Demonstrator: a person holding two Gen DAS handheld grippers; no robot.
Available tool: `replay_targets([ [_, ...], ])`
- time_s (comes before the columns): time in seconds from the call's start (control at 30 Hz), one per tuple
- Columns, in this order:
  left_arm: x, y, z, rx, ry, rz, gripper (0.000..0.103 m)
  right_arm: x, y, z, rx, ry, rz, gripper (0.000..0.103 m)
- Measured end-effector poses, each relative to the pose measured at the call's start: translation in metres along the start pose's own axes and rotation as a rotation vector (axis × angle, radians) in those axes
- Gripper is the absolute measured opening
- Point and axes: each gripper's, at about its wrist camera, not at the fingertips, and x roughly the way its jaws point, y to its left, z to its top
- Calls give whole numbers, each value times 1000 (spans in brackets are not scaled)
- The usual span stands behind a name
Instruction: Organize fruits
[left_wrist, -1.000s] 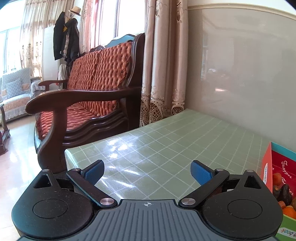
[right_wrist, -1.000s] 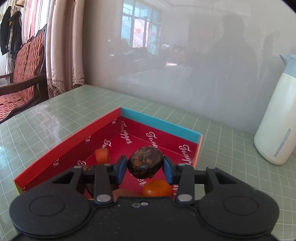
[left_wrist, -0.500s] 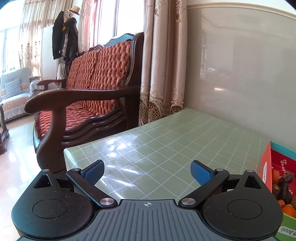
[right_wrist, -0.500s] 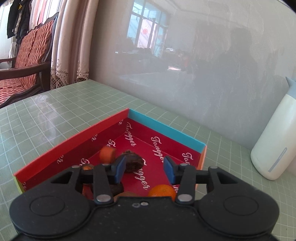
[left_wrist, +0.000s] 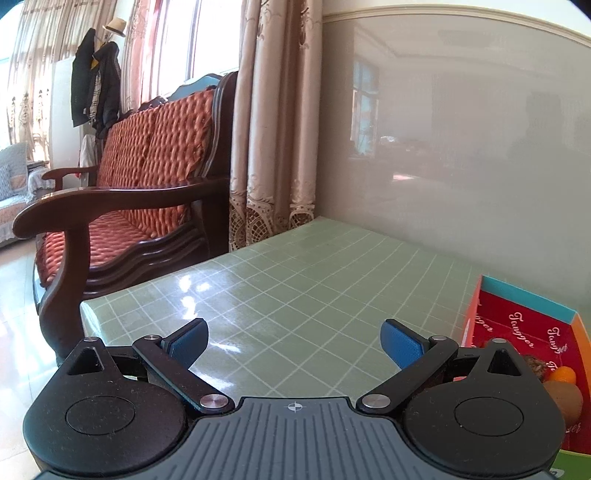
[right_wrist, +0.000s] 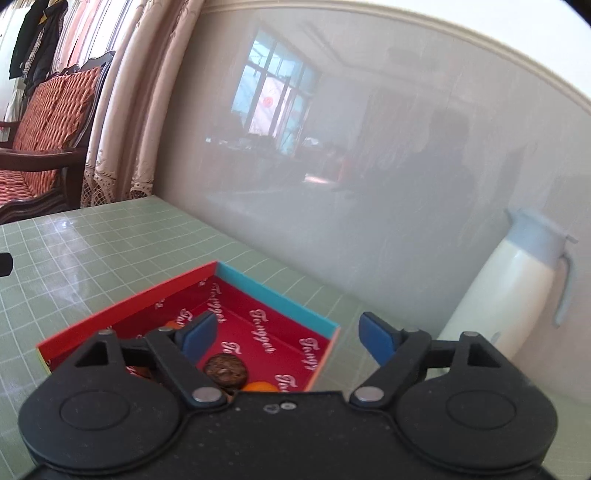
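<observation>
The right gripper (right_wrist: 284, 334) hangs above the near end of the red box (right_wrist: 258, 291) with its jaws spread wide and nothing between them, while the left gripper (left_wrist: 293, 341), equally wide and empty, hovers over bare green checked table (left_wrist: 295, 280) to the left of the box. The fruit lies inside the box: a dark brown wrinkled fruit (right_wrist: 225, 367) on the red floor and an orange one (right_wrist: 260, 386) just beside it at the near edge. The main risk, as I judge it, is that either tool dropping low or swinging sideways would catch the thin cardboard wall and shove or tip the box, rolling the round fruit about; the white thermos jug (right_wrist: 513, 284) standing to the right, near the wall, could also be knocked by a careless sweep that way. The right wrist view alone shows the jug and most of the box interior. The left wrist view alone shows a tan-brown fruit (left_wrist: 563, 400), possibly a kiwi though it is half hidden by the gripper body, plus the wooden armchair (left_wrist: 140, 177) and the table's left edge.
</observation>
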Motion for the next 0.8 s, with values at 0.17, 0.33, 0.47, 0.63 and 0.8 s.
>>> replay_targets([
  [0.17, -9, -22, -3, 21, -1, -47, 99, -20, -6, -6, -42, -35, -90, 100],
  [0.33, -28, -52, -8, 83, -48, -98, 99, -45, -7, -20, -134, -65, -212, 103],
  [0.47, -46, -80, -14, 170, -62, -189, 103, -68, -16, -38, -114, -45, -241, 103],
  [0.63, -73, -102, -23, 284, -78, -308, 103, -93, -39, -62, 23, 36, -201, 103],
  [0.8, -94, -92, -33, 296, -34, -369, 103, -107, -60, -83, 235, 112, -124, 103],
])
